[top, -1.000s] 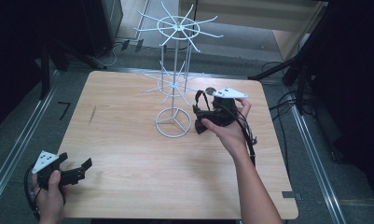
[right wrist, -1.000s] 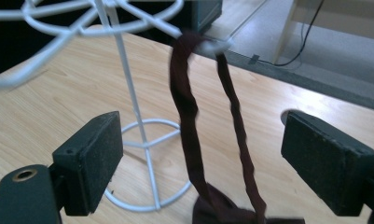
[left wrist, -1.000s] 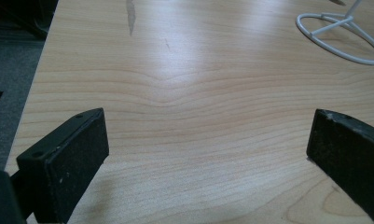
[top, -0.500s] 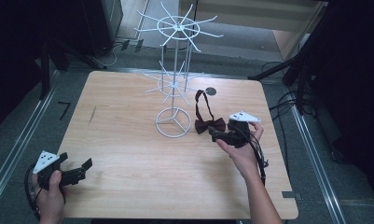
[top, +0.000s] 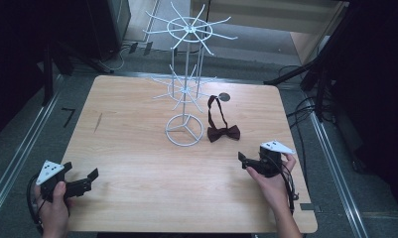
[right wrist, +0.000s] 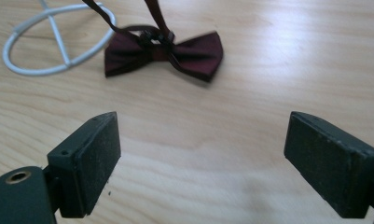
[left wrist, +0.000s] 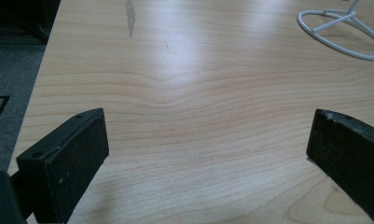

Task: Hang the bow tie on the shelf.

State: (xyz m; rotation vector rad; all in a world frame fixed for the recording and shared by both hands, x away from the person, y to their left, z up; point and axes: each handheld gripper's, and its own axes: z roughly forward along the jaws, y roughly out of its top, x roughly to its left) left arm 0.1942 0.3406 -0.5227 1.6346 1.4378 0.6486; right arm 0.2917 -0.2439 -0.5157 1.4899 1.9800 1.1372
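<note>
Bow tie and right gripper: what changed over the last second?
The right gripper was over the bow tie beside the wire stand a second ago. It has since let go and pulled back toward the person's side, jaws open and empty. The bow tie now lies flat on the table, its strap stretching away toward the far edge. The left gripper, open at the near left corner, and the stand did not move.

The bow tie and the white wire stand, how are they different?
The bow tie is dark red cloth lying flat on the table; the wire stand is white metal standing upright. The bow tie is small, the wire stand far taller. Both sit near the table's middle, side by side.
</note>
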